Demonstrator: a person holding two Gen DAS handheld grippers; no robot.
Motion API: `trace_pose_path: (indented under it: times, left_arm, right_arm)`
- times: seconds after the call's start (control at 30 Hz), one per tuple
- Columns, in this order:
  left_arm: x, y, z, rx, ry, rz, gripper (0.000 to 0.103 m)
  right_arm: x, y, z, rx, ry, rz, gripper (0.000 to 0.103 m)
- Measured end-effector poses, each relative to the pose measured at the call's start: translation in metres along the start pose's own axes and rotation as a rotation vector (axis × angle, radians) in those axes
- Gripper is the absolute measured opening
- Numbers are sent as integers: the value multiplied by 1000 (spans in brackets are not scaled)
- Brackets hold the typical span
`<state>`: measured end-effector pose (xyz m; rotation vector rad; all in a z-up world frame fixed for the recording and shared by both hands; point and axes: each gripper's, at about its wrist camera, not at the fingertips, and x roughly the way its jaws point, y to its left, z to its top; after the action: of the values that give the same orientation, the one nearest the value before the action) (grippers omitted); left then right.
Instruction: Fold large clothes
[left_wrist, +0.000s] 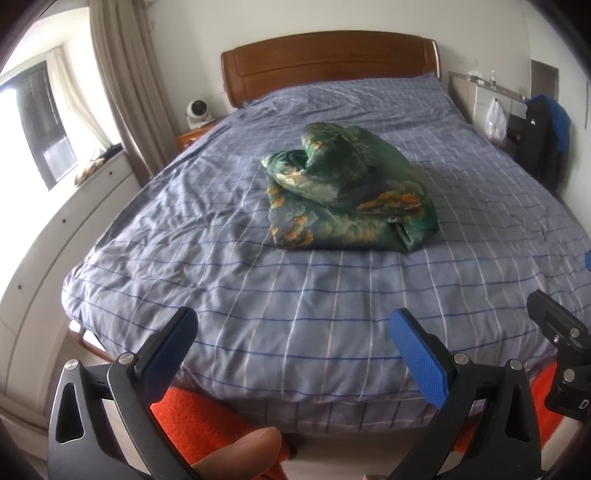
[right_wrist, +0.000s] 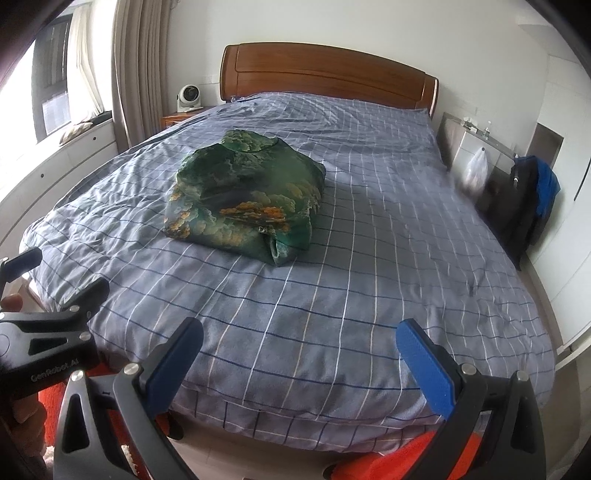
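A big bed (left_wrist: 295, 295) with a blue checked cover lies ahead of the fingers, brown headboard (left_wrist: 328, 59) beyond, bright window (left_wrist: 33, 122) left.

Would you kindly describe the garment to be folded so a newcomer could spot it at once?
Start at the bed with the wooden headboard and its blue-grey checked cover. Near the middle of that cover lies a bunched heap of cloth. It is glossy dark green with orange and cream patches, the only patterned thing there.
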<state>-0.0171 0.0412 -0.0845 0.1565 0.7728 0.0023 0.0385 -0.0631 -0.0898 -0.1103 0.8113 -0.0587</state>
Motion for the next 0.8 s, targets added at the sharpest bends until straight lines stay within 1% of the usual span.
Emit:
trace_pose_path:
  times: [0.07, 0.3, 0.47, 0.8]
  left_arm:
    - [1, 0, 0, 0, -2, 16, 103]
    - [6, 2, -1, 0, 5, 28, 103]
    - [6, 2, 0, -10, 5, 18, 103]
    - [4, 3, 2, -12, -3, 17, 103]
  right_arm:
    - [0, 0, 1, 6, -1, -1, 103]
    - [5, 1, 2, 6, 14, -1, 103]
    - [6, 1, 1, 8, 23, -2, 103]
    - [2, 4, 2, 5, 9, 8, 103]
